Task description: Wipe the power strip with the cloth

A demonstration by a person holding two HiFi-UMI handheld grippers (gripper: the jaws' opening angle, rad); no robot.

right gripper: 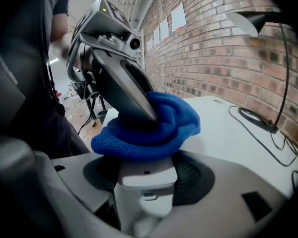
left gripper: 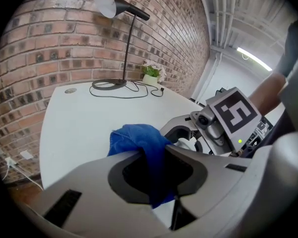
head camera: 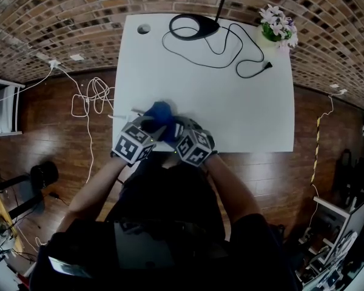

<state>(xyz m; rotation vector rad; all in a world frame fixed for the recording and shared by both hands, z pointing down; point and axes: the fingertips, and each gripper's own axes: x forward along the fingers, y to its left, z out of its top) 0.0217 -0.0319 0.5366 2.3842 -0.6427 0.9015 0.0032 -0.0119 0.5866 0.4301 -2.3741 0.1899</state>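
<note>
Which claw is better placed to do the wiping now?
Left. The left claw pinches the blue cloth on top of the white power strip, which the right claw grips and holds steady.

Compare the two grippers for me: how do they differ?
The left gripper has its jaws nearly together; the right gripper has them wide. The left gripper pinches the blue cloth; the right gripper clamps the white power strip. Both are over the near edge of the table.
</note>
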